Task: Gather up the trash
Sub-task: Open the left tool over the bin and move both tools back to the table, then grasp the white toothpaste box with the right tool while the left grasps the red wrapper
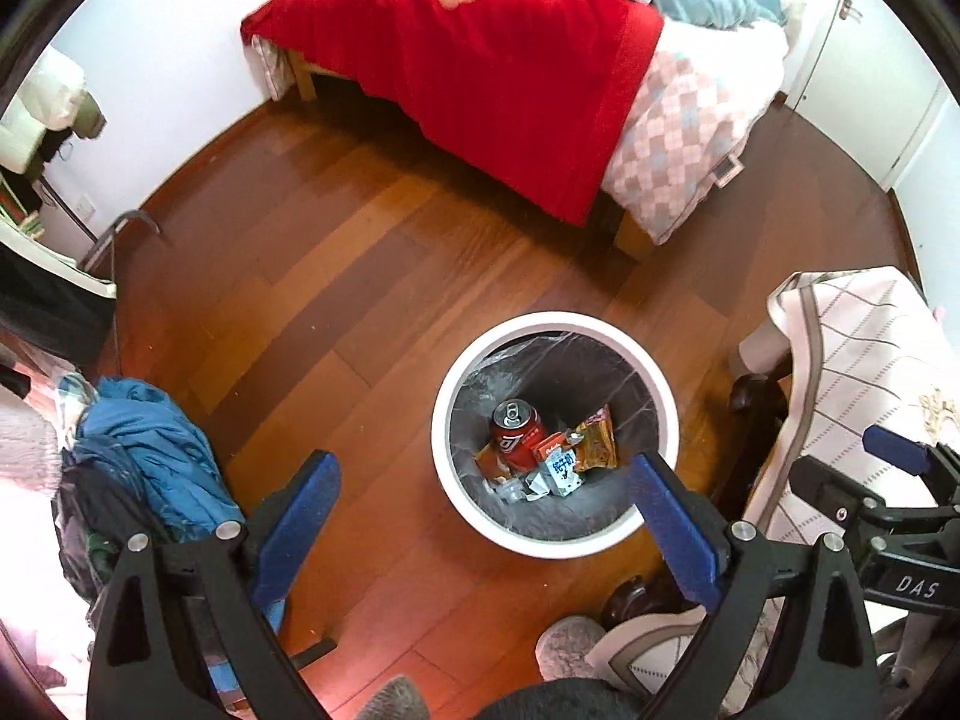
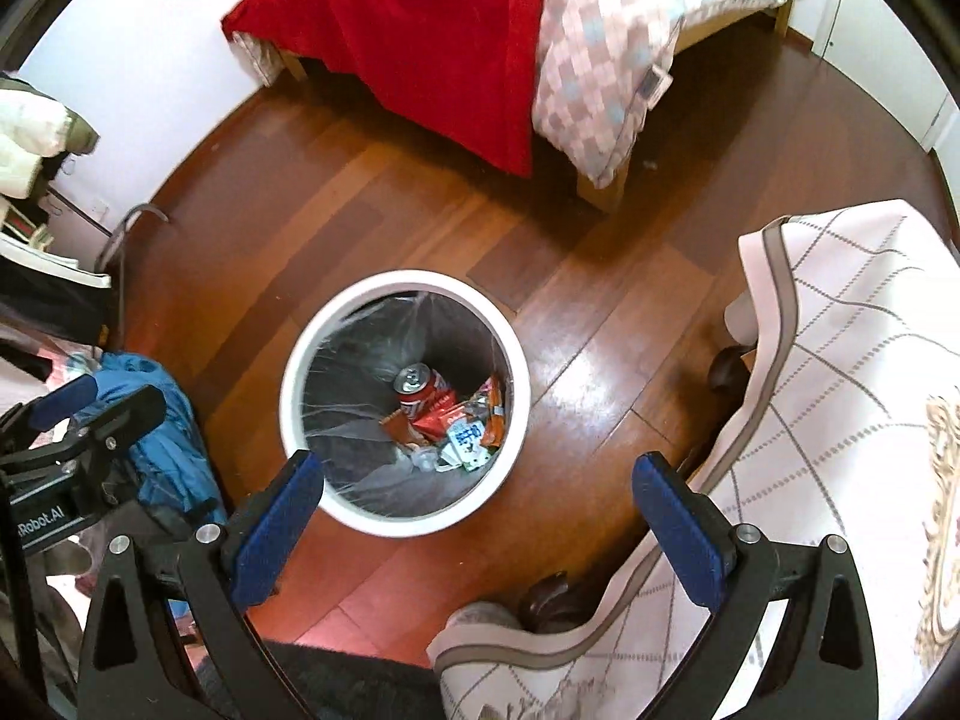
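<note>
Trash point(image 1: 543, 450) in bin point(image 1: 555, 534) | left gripper point(image 1: 480, 480), right gripper point(image 2: 480, 477): jaws released, empty | risk: low descent knocks bin rim, tipping it.

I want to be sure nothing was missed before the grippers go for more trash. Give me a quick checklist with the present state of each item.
1. Left gripper empty, jaws wide apart: ok.
2. Right gripper empty, jaws wide apart: ok.
3. Bin upright on the floor, liner in place: ok.
4. Red can, snack wrappers and small carton lie at the bottom of the bin: ok.
5. Wooden floor around the bin shows no loose trash: ok.
6. Trash under the bed or behind the blue clothes pile: cannot tell.
</note>
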{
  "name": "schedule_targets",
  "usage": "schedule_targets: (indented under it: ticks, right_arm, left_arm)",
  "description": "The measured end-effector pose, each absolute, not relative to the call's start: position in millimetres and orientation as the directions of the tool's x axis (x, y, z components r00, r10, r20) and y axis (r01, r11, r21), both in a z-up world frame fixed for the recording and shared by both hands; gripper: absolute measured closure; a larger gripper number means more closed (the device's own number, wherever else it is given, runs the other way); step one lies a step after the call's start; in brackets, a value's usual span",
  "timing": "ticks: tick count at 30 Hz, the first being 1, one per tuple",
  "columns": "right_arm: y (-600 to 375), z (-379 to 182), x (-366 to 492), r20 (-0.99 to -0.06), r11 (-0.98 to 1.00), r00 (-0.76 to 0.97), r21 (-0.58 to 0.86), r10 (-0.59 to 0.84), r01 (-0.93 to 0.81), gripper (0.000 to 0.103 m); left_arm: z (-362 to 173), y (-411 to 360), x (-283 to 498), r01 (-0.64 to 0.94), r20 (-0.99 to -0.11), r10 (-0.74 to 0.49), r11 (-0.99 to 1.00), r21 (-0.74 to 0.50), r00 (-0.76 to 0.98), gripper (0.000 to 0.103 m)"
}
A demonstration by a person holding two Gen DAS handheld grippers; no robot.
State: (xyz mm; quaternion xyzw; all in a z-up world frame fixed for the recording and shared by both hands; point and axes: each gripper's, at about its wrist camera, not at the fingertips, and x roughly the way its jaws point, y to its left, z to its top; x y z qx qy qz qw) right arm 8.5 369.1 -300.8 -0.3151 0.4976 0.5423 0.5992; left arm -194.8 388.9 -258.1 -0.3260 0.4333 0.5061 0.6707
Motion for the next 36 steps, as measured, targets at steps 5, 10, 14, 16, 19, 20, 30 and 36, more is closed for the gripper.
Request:
schedule_targets:
  ticks: [5, 10, 14, 16, 19, 20, 30, 36]
  right_arm:
    - [338, -255, 5, -0.909, 0.207, -0.085, 0.183, 0.408, -0.961, 0.000]
    - [303, -210, 7, -0.868, 0.207, -0.094, 0.219, 0.487, -0.953, 0.000]
    - [267, -169, 21, -0.816, 0.224, -0.116, 0.287, 0.566, -0.931, 0.000]
    - [241, -145, 35, -0.776, 0.231, -0.138, 0.345, 0.615, -0.910, 0.000]
    - [202, -118, 59, -0.737, 0.264, -0.123, 0.386, 0.665, -0.884, 0.000]
    - [193, -114, 66, -0.730, 0.276, -0.114, 0.393, 0.674, -0.877, 0.000]
    - [18, -113, 216, -0.785, 0.629, 0.149, 0.351, 0.602, -0.694, 0.000]
    - [-77, -169, 340, -0.878, 0.829, 0.227, 0.270, 0.421, -0.489, 0.000]
  left_arm:
    - [-223, 361, -195, -0.957, -0.887, 0.442, 0.291, 0.000, 0.134, 0.004]
    - [-178, 328, -185, -0.945, -0.850, 0.497, 0.328, 0.000, 0.172, 0.004]
    - [-148, 302, -169, -0.936, -0.825, 0.531, 0.351, 0.006, 0.194, 0.004]
    - [-133, 281, -152, -0.927, -0.801, 0.561, 0.374, 0.021, 0.208, 0.004]
    - [-122, 256, -121, -0.903, -0.788, 0.559, 0.429, 0.007, 0.259, 0.004]
    - [-121, 249, -113, -0.896, -0.787, 0.555, 0.443, 0.005, 0.270, 0.004]
    - [-171, 155, 75, -0.728, -0.842, 0.425, 0.683, 0.057, 0.333, 0.004]
    - [-215, 106, 190, -0.649, -0.880, 0.373, 0.754, 0.103, 0.295, 0.004]
